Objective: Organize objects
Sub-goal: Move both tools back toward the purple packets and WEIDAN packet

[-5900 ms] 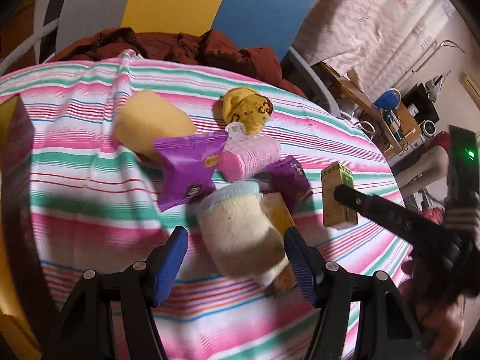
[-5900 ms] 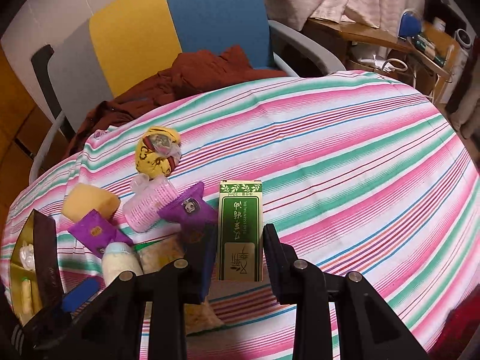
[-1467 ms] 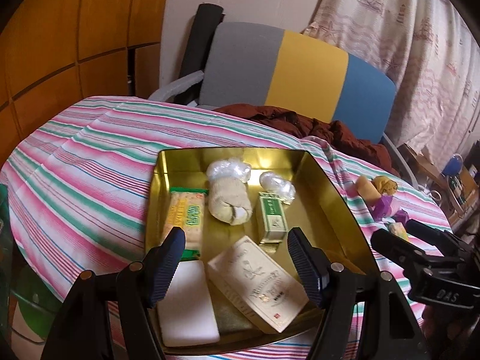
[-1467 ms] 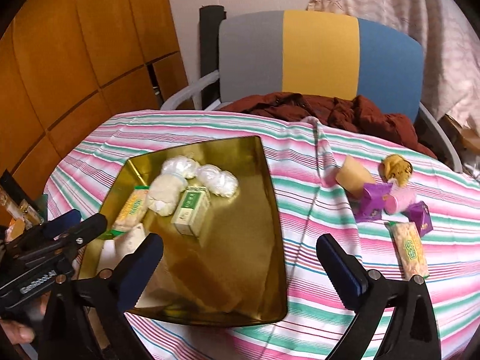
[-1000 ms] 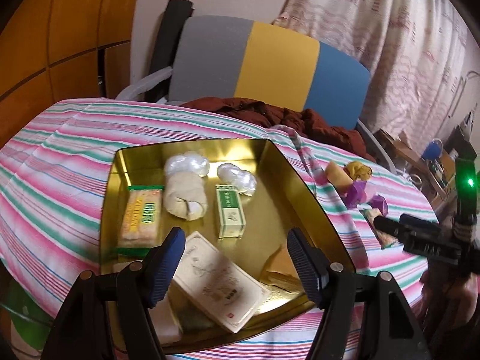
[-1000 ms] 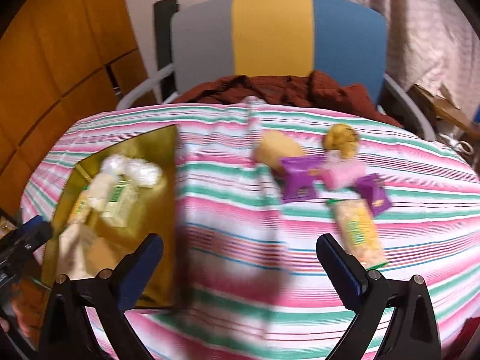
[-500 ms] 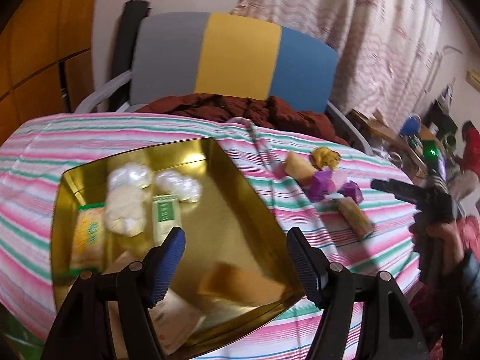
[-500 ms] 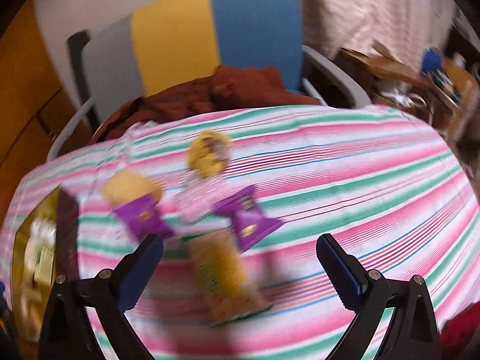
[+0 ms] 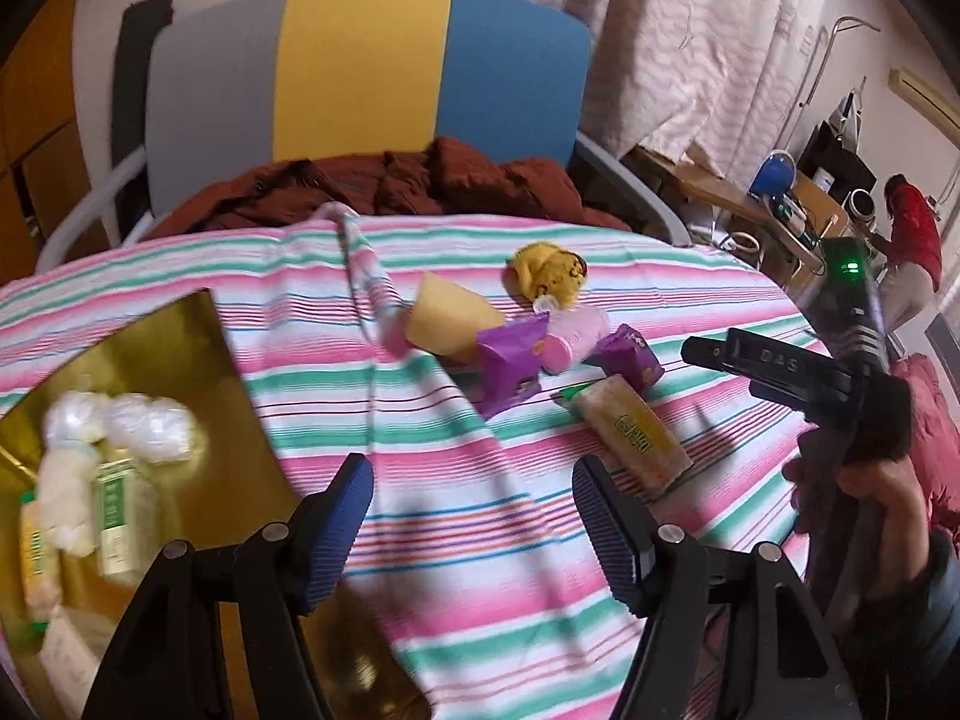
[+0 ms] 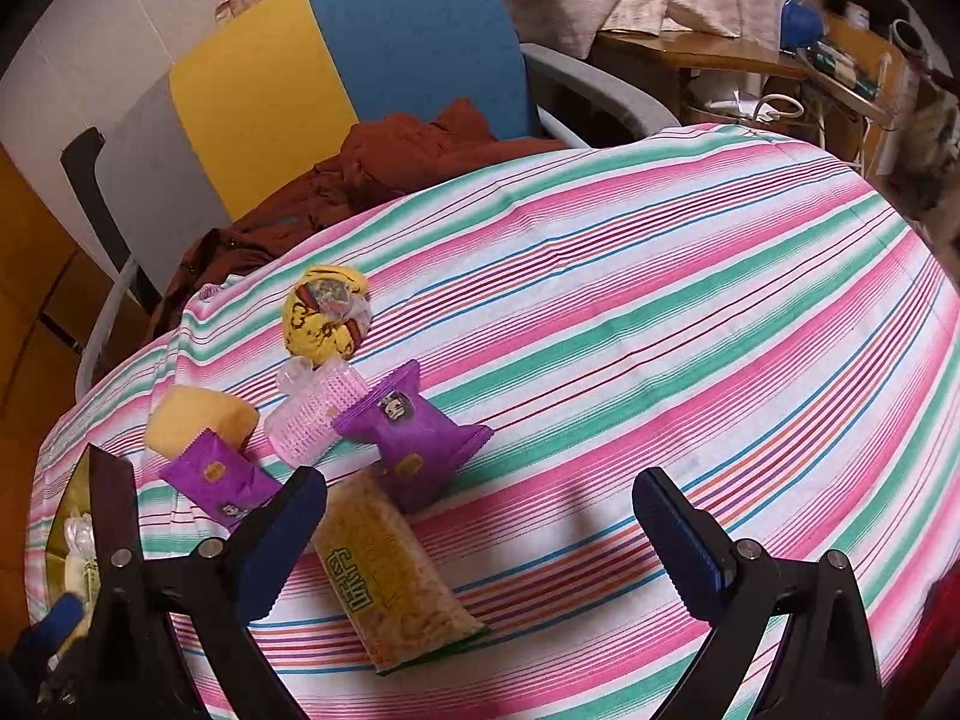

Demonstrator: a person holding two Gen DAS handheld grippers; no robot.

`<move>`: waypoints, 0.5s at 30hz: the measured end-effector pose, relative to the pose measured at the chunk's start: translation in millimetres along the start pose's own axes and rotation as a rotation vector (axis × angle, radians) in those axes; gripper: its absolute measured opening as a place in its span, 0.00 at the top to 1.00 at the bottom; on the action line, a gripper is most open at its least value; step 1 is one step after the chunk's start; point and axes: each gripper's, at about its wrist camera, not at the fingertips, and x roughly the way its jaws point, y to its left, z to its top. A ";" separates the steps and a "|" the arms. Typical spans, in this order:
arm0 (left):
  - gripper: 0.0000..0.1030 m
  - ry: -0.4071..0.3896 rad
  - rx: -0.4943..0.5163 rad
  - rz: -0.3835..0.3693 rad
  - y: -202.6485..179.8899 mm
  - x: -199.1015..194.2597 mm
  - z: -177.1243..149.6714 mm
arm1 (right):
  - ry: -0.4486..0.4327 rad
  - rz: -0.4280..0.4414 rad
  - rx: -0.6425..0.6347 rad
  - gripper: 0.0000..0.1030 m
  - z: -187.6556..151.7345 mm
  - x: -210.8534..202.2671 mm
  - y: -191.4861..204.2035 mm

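Right gripper (image 10: pixel 480 546) hovered nearer, fingers spread wide and empty, the yellow snack packet (image 10: pixel 393 579) lying lengthwise just inside its left finger; left gripper (image 9: pixel 471 531) likewise agape.

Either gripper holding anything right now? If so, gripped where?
Nothing held. The left gripper is open over bare tablecloth. The right gripper is open wide above the yellow snack pack, not touching it.
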 end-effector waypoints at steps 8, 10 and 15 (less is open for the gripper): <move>0.40 0.050 -0.027 0.033 -18.5 50.3 15.7 | 0.015 0.038 0.080 0.00 1.6 -1.5 -13.7; 0.39 0.056 -0.041 0.040 -20.2 60.7 20.4 | 0.033 0.047 0.097 0.00 1.1 1.3 -15.8; 0.39 0.075 -0.062 0.061 -22.1 87.1 31.1 | 0.037 0.055 0.073 0.00 -0.5 1.2 -11.3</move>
